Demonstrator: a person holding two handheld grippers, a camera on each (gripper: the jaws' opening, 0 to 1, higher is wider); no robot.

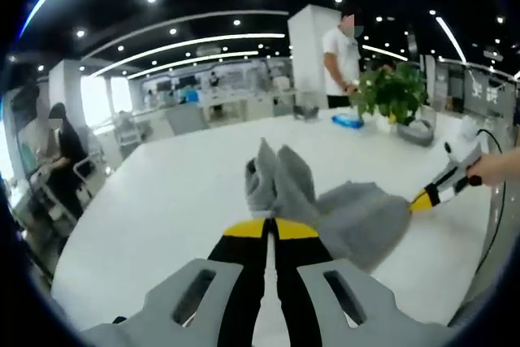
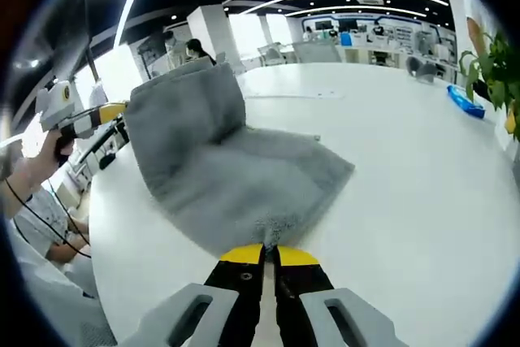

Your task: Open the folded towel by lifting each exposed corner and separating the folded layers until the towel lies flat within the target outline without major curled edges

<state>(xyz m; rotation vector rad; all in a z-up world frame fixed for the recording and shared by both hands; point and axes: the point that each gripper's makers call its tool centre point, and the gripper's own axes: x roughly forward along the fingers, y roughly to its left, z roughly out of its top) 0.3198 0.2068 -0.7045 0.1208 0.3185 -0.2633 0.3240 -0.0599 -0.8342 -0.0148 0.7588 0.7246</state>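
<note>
Towel [image 2: 236, 176] pinched btwn both hand-held grippers, L [image 1: 270, 229] & R [image 2: 264, 253].

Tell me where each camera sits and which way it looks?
Left gripper view: rides the left gripper, looking across the round white table at the soft grey towel; the person's hand shows.
Right gripper view: rides the right gripper, facing the towel from the opposite end.
Both share towel, table, leafy green plant.

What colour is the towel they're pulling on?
Plain grey towel, best seen in the right gripper view.
</note>
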